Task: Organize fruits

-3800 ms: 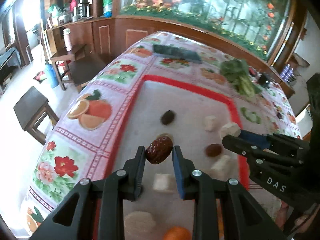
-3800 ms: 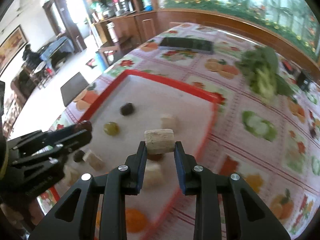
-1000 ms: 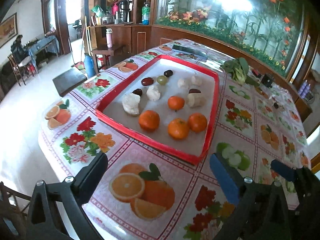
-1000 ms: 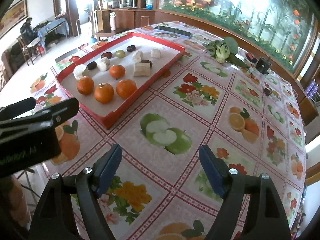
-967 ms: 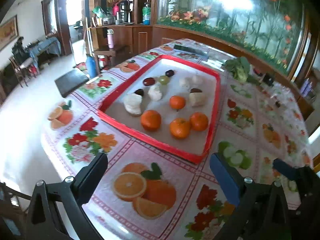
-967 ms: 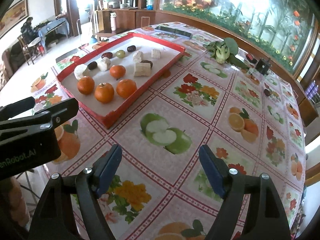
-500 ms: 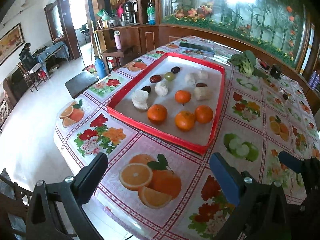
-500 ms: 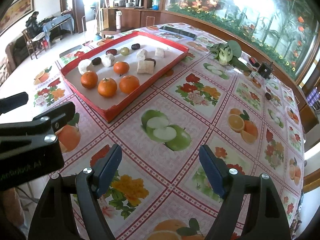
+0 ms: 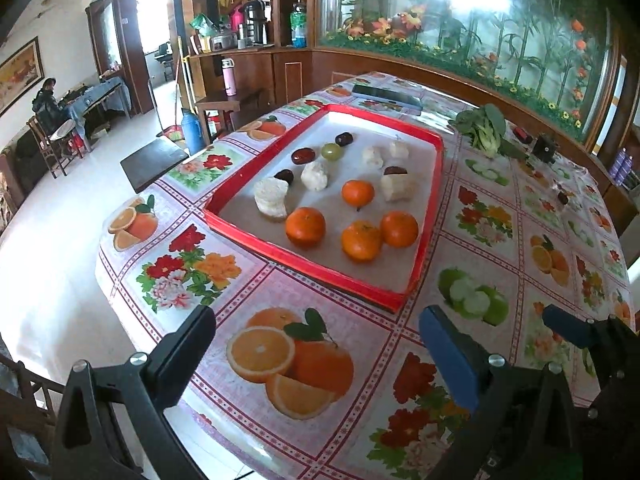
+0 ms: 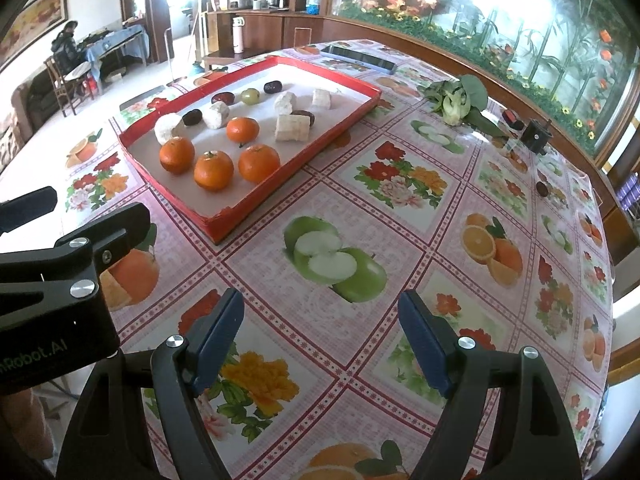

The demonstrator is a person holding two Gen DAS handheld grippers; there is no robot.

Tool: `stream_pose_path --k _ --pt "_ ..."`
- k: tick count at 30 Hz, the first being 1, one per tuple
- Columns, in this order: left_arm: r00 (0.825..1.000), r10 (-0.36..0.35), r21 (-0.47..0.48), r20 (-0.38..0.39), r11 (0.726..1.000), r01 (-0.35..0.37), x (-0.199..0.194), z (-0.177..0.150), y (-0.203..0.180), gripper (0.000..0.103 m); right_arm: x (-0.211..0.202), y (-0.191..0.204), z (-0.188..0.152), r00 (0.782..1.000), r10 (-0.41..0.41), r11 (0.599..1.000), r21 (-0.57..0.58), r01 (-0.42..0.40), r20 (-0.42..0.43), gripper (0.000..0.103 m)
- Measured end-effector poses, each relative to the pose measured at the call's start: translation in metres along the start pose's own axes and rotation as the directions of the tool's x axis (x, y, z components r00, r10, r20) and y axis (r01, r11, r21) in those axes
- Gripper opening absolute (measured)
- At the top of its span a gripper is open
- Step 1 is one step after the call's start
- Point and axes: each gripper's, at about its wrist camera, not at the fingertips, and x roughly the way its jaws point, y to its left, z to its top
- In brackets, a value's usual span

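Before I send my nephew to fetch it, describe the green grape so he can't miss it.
Look in the red-rimmed tray on the fruit-print tablecloth. At its far end, three small fruits lie in a short row; the green grape is the middle one. Its neighbours are dark dates, so it is the only pale green round one.

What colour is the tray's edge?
Bright red, running all around the tray. It shows best in the left wrist view.
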Motion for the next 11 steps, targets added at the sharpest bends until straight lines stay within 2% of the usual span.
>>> stream_pose_path --k 11 --pt "0.999 -0.009 -0.008 -0.047 1.0 0.009 0.012 0.002 0.006 0.103 0.005 0.005 0.004 1.0 0.002 1.0 -0.007 -0.002 -0.013 0.079"
